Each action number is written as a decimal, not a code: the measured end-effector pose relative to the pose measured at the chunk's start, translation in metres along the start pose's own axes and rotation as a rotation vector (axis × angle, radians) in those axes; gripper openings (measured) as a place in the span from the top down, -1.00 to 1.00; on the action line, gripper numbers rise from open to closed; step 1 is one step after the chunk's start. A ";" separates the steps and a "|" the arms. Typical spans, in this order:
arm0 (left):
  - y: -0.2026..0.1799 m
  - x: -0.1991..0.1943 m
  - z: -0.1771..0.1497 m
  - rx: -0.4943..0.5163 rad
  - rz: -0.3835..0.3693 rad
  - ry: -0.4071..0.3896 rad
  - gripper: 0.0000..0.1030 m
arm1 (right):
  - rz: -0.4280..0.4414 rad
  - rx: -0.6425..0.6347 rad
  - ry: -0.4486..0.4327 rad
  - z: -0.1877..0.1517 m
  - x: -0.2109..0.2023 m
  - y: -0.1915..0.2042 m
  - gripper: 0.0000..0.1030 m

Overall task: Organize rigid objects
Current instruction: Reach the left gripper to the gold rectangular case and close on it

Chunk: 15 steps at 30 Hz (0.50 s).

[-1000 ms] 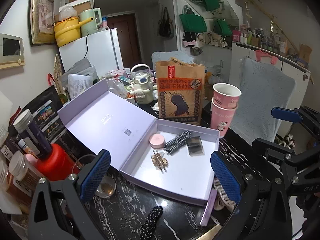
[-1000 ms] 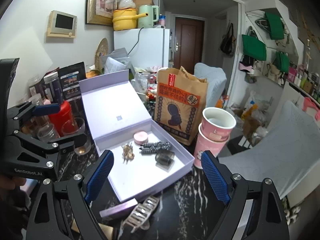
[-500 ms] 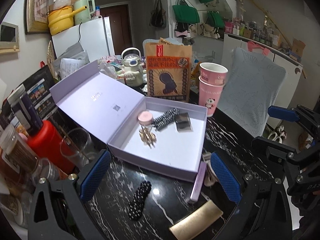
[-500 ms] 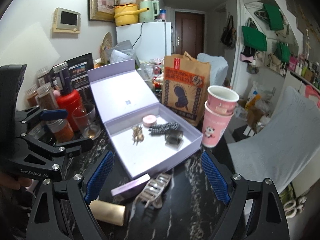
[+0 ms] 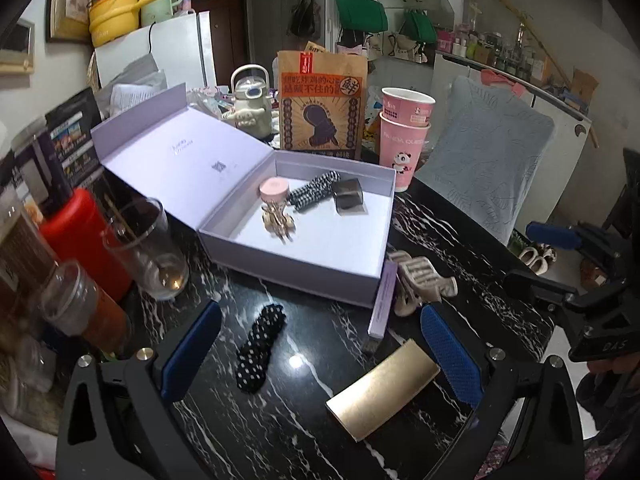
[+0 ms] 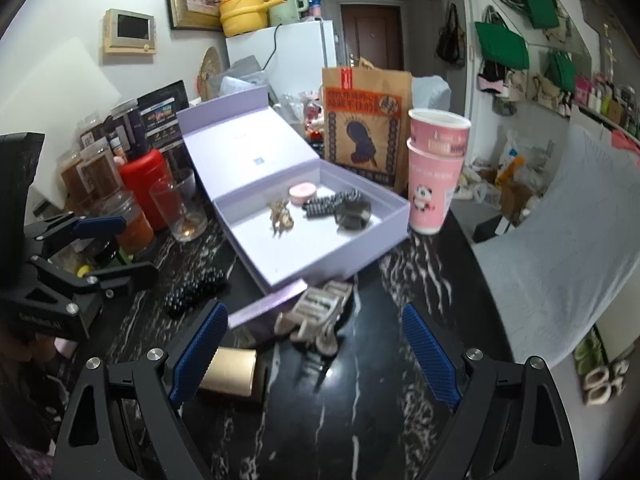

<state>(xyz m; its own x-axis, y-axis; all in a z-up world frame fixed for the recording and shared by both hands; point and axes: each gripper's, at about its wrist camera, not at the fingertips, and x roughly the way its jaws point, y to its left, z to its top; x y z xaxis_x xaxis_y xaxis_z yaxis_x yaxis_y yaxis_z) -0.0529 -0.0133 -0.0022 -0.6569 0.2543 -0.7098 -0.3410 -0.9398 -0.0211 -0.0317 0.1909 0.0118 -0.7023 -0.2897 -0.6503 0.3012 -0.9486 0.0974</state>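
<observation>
1. Left wrist view: left gripper [image 5: 320, 344] wide open, holding nothing, hanging above black dotted hair clip [image 5: 261, 349] and gold clip [image 5: 384, 388] on marble table [image 5: 304, 432]. Probably lined up so to pick one of these.
2. Same view: lilac box [image 5: 320, 276] open, lid laid back, likely as collecting place; inside already pink round case [image 5: 274, 189], gold claw clip [image 5: 278, 220], checked clip [image 5: 314, 194], dark clip [image 5: 348, 198].
3. Right wrist view: right gripper [image 6: 314, 350] also wide open and empty, aimed toward beige claw clip [image 6: 316, 314] just beside box front, near lilac bar [image 6: 266, 308].
4. Readable writing: "PANDA" on pink cups [image 5: 404, 136]; Chinese characters on paper bag [image 5: 320, 108], too small for sure reading.
</observation>
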 end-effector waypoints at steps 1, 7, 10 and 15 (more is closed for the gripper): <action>0.000 0.001 -0.003 0.001 -0.007 0.005 -0.97 | 0.003 0.006 0.004 -0.004 0.001 -0.001 -0.75; -0.004 0.010 -0.022 0.015 -0.049 0.042 -0.97 | 0.015 0.038 0.035 -0.024 0.009 -0.003 -0.75; -0.006 0.016 -0.031 0.012 -0.083 0.065 -0.97 | 0.027 0.044 0.043 -0.034 0.013 -0.002 -0.75; -0.010 0.027 -0.046 0.032 -0.107 0.111 -0.97 | 0.046 0.064 0.058 -0.047 0.020 0.000 -0.75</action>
<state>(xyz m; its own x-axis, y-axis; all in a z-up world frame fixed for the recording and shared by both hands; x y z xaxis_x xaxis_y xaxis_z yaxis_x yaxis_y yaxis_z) -0.0361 -0.0081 -0.0539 -0.5383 0.3240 -0.7780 -0.4276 -0.9005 -0.0791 -0.0157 0.1913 -0.0369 -0.6498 -0.3270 -0.6861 0.2893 -0.9412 0.1745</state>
